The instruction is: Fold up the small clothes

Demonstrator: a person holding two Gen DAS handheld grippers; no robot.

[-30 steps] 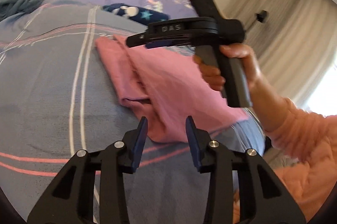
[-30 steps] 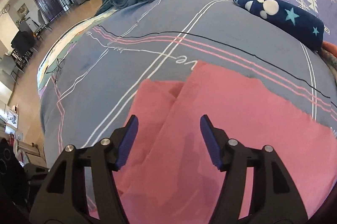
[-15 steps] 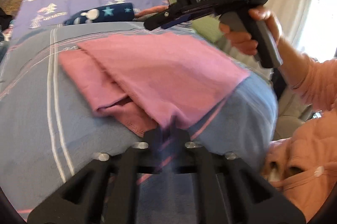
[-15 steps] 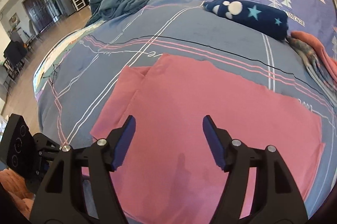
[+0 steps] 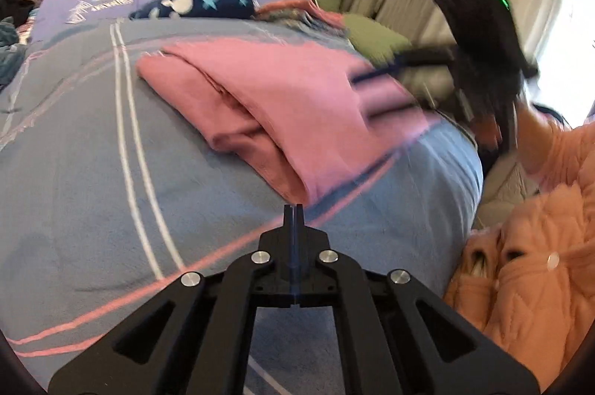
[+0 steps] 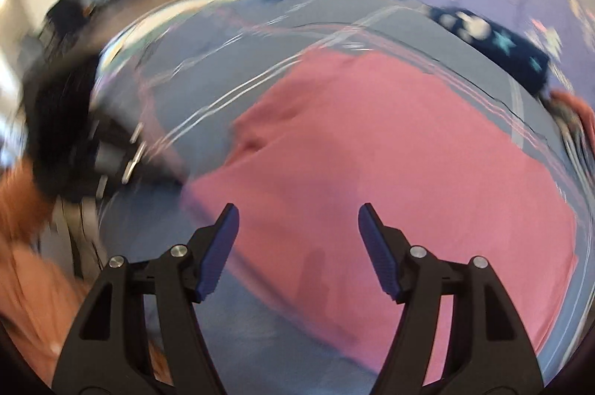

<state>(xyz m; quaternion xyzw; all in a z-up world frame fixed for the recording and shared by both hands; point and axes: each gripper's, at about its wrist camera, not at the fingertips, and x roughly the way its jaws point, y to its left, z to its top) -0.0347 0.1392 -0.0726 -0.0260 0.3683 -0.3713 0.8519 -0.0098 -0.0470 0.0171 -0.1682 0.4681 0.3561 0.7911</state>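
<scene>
Lying folded on blue bedspread (image 5: 93, 172), pink garment (image 5: 282, 97), left claw (image 5: 293, 213) closed, right claw (image 6: 295, 231) spread

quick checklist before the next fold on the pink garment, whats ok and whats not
1. Pink garment lies on the blue bedspread, partly folded: ok.
2. Left claw is shut and holds nothing: not ok for a grasp.
3. Right claw is open, above the garment: ok.
4. Garment's near corner free to grip: ok.
5. Cameras steady: not ok, both views blurred.
6. Layers aligned: cannot tell.
</scene>
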